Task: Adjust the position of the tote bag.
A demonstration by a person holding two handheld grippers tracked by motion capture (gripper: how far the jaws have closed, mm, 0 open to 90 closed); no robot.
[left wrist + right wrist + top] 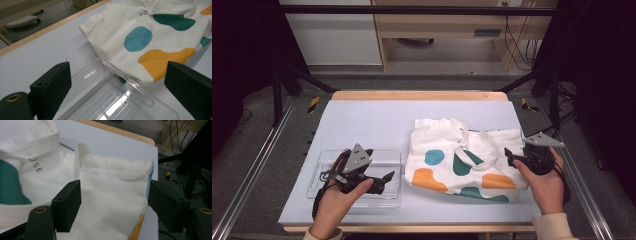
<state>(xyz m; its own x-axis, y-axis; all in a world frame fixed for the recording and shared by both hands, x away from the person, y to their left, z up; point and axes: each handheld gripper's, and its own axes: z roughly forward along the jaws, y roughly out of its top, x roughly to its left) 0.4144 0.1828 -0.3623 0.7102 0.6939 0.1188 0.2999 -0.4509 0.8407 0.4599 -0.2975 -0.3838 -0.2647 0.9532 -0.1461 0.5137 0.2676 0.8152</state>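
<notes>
My left gripper (382, 181) hangs over the tray (324, 165), fingers (51, 85) wide, nothing between. My right gripper (510, 156) sits at the bag (462, 165)'s far side from the tray, fingers (67, 203) parted astride a fold. Risk: pinching one layer only, bag unfolds on lift, snags the tray rim.

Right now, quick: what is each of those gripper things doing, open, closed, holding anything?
Left gripper: open, holding nothing, over the clear tray.
Right gripper: open at the edge of the white bag, not clamped on it.
</notes>
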